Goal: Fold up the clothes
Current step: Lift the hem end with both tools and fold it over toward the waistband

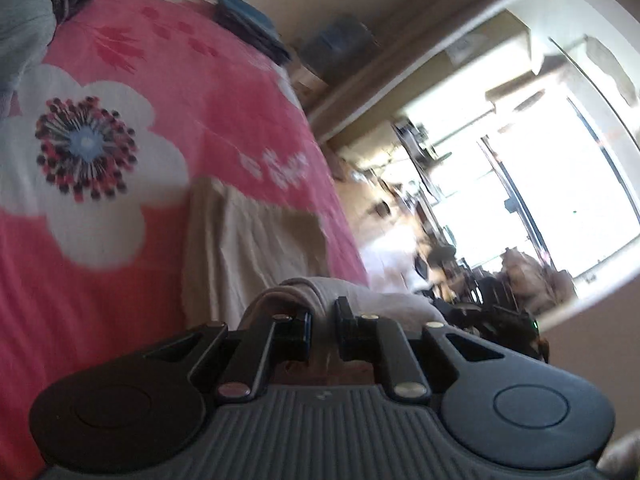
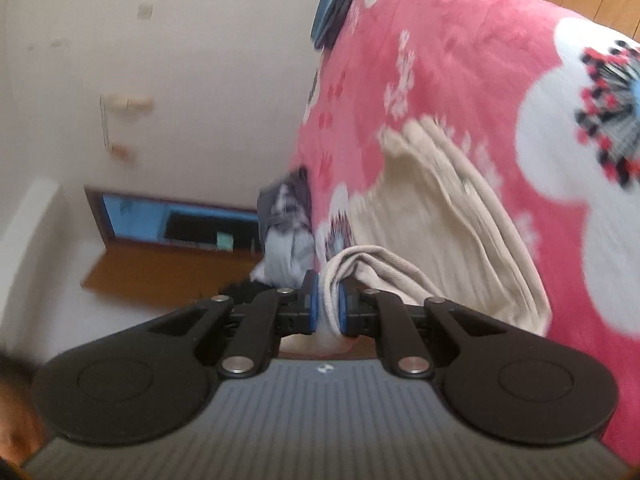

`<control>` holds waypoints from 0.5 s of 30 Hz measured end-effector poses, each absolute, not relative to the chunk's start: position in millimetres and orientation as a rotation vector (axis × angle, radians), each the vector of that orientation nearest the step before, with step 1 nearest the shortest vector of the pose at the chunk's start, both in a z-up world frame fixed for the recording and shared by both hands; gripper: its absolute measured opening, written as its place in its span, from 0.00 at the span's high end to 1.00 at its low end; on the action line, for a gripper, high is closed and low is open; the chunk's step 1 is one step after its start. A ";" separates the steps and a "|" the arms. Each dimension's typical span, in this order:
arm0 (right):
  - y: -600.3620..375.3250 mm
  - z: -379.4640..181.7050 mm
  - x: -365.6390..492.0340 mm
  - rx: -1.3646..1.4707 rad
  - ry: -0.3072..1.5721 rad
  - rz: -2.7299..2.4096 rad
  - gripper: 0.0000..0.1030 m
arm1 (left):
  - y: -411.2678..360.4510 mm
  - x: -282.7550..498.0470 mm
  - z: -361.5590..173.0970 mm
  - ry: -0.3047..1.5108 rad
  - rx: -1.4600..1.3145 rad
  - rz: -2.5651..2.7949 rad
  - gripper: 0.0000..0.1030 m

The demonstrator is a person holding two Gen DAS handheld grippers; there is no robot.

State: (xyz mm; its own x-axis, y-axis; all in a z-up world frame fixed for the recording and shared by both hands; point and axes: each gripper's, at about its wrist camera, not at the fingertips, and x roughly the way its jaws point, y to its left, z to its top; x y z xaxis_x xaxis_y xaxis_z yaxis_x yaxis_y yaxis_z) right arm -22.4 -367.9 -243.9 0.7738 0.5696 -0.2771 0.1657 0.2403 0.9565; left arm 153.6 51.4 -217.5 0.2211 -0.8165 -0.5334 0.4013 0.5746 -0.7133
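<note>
Both grippers pinching the beige garment (image 2: 448, 216): left gripper (image 1: 323, 330) and right gripper (image 2: 328, 306) each clamp a bunched edge, rest trailing ahead onto pink floral blanket (image 1: 120, 240)

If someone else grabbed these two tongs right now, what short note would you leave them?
Left tongs: shut on a bunched edge of the beige garment.
Right tongs: shut on another bunched edge of the same garment.
Where: the rest of the garment lies on the pink flowered blanket; dark folded items sit at its far edge.
Done: both edges gripped and lifted.
Left: probably carry the edges over, lay them down, release, smooth.
</note>
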 end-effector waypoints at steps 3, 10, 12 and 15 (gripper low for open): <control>-375.3 -259.4 6.1 1.371 0.663 0.271 0.92 | 43.1 180.3 -236.9 1.046 -0.483 -0.842 0.88; -381.2 -295.0 53.0 1.436 0.680 0.218 0.92 | 42.2 212.8 -274.1 1.089 -0.546 -0.793 0.88; -382.5 -306.9 60.2 1.458 0.687 0.204 0.92 | 46.1 223.4 -286.3 1.135 -0.614 -0.801 0.84; -386.6 -331.7 63.6 1.546 0.694 0.184 0.89 | 55.9 237.4 -301.2 1.196 -0.770 -0.800 0.70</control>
